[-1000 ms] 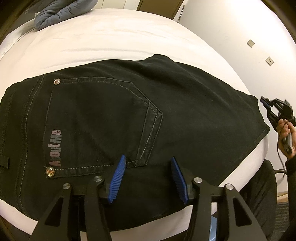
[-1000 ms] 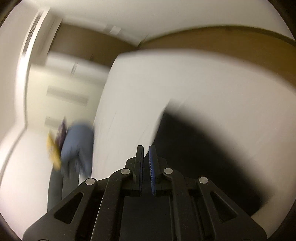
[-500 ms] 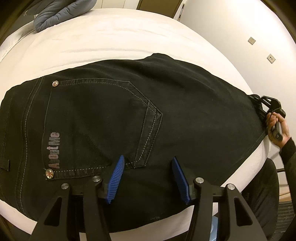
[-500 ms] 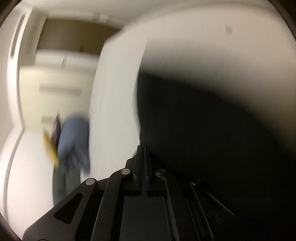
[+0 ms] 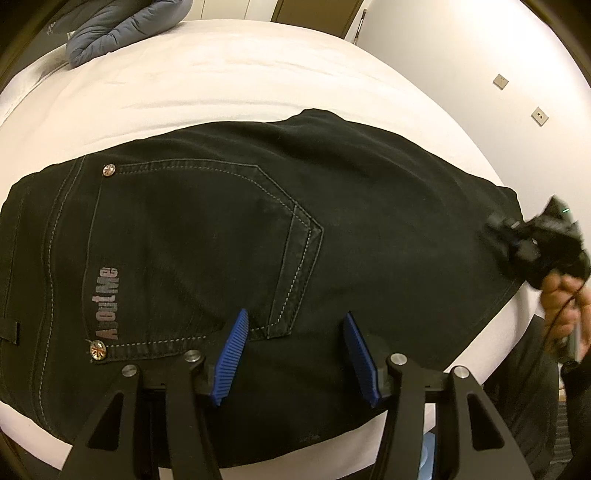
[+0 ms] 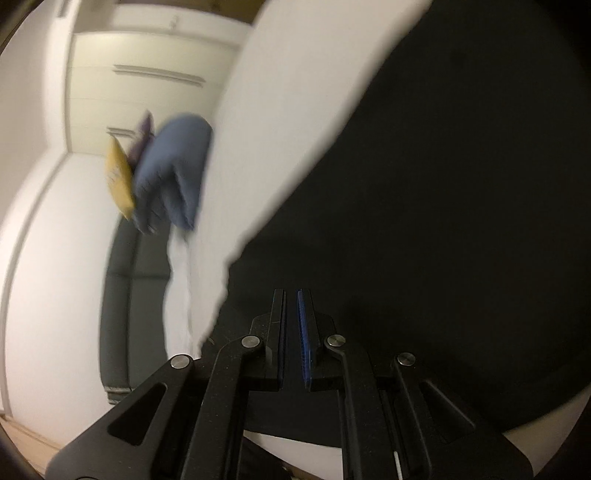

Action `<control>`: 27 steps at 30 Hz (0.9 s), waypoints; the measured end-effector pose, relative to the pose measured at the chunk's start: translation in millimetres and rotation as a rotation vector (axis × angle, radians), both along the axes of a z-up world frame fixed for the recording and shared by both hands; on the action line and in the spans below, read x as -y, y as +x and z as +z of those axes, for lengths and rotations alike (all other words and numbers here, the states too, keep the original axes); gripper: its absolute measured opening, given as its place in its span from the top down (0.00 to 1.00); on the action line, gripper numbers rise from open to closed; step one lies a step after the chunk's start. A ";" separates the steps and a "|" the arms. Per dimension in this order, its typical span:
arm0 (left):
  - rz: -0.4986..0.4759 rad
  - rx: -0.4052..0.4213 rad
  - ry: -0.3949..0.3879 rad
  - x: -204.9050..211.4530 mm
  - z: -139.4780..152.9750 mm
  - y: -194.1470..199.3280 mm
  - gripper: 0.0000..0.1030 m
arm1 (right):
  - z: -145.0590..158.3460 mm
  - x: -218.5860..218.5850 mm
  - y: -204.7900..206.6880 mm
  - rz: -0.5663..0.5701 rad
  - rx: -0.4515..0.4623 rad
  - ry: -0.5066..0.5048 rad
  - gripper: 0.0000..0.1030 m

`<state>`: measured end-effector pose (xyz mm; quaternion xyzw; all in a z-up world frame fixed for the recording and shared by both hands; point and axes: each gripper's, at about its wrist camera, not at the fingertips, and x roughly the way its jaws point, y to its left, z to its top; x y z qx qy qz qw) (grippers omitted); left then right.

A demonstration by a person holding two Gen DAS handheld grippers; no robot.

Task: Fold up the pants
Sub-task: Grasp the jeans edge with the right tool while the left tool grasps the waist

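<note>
Black jeans lie folded flat on a white bed, back pocket up, waistband to the left. My left gripper is open and empty, hovering over the jeans' near edge by the pocket corner. My right gripper shows blurred at the jeans' right end. In the right wrist view the right gripper has its jaws nearly together with a thin gap, over the black jeans. No cloth shows between the pads.
A blue-grey padded jacket lies at the far left corner of the bed; it also shows in the right wrist view beside a yellow item. A white wall with sockets stands to the right.
My right gripper has moved onto the right end of the jeans, and its jaws have parted slightly. My left gripper has barely moved.
</note>
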<state>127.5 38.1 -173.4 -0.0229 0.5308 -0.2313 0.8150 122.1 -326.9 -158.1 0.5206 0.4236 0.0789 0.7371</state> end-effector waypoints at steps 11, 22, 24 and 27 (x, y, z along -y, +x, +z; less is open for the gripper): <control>-0.018 0.087 -0.095 18.2 59.3 7.3 0.47 | -39.2 12.0 -20.2 -0.128 -0.051 -0.028 1.00; 0.017 -0.074 -0.247 -5.8 -9.7 60.3 0.94 | -39.1 43.0 -33.1 -0.122 -0.054 -0.050 1.00; 0.056 -0.058 -0.215 -29.9 -10.6 58.9 0.97 | -38.4 46.4 -35.4 -0.120 -0.057 -0.059 1.00; 0.136 -0.059 -0.254 -81.4 -15.1 58.3 0.95 | -34.7 41.1 -27.1 -0.118 -0.069 -0.083 1.00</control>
